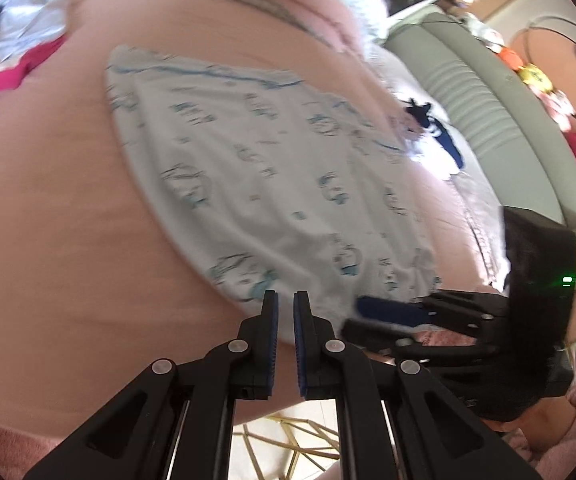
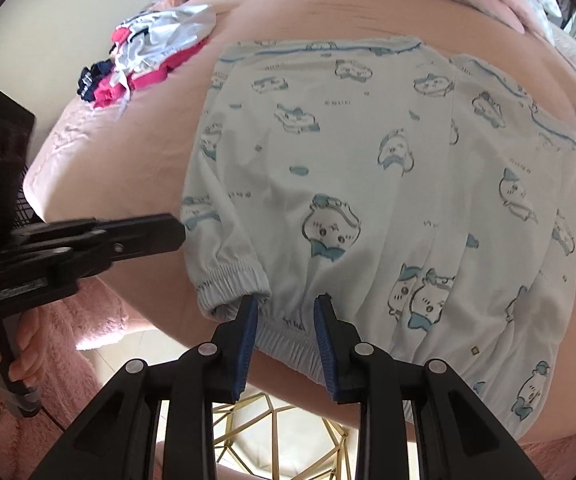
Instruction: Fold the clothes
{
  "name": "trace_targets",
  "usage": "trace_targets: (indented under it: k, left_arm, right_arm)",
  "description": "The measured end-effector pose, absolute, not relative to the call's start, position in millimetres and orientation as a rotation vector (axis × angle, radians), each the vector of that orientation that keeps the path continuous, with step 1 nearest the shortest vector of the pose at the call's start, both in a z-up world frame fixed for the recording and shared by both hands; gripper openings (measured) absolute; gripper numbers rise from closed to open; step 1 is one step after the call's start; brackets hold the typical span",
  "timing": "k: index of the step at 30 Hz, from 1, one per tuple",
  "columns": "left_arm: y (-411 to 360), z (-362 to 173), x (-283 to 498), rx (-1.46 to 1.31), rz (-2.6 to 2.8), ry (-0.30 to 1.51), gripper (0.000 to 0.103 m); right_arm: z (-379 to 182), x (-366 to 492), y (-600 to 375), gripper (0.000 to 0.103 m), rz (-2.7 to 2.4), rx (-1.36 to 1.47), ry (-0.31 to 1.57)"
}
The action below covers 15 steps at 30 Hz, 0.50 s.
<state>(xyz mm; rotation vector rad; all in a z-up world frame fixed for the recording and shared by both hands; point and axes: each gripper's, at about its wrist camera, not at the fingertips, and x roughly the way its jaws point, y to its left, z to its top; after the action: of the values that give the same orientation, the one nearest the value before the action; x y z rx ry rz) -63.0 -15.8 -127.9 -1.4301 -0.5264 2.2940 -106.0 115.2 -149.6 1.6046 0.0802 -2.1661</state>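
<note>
White trousers printed with blue cartoon animals lie flat on the pink bed sheet; they also show in the left wrist view. My right gripper is open, its jaws either side of the elastic waistband at the near edge. My left gripper has its jaws a narrow gap apart at the trousers' near left corner, with no cloth between them. It shows from the side in the right wrist view. The right gripper shows in the left wrist view.
A pile of white, pink and navy clothes lies at the far left of the bed. Bedding is bunched at the bed's far side. A grey upholstered headboard stands on the right. Gold wire legs show below.
</note>
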Motion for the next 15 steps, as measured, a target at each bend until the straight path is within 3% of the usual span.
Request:
trace_targets:
  k: [4,8,11,13,15]
  left_arm:
    - [-2.1,-130.5,-66.3,-1.472,2.253,-0.469,0.006]
    - [13.6,-122.4,-51.0,-1.475,2.342,-0.239,0.009]
    - [22.6,-126.2,-47.6,-1.462,2.331,-0.206,0.023]
    - [26.6,-129.7,-45.4,-1.471,2.316,-0.198,0.04]
    - [28.5,-133.9,-43.2,-1.484,2.339,-0.163,0.042]
  right_arm:
    - [-152.5,-110.0,116.8,0.028,-2.164,1.602,0.067]
    - [-153.1,-112.7,119.9,0.028,-2.174,1.606,0.057]
    - [-155.1,-117.1,125.0,0.029,-2.166,1.611,0.004]
    - [-156.4,-121.1,126.1,0.029,-2.164,1.616,-0.014]
    - [-156.5,-122.1,125.1,0.029,-2.166,1.615,-0.002]
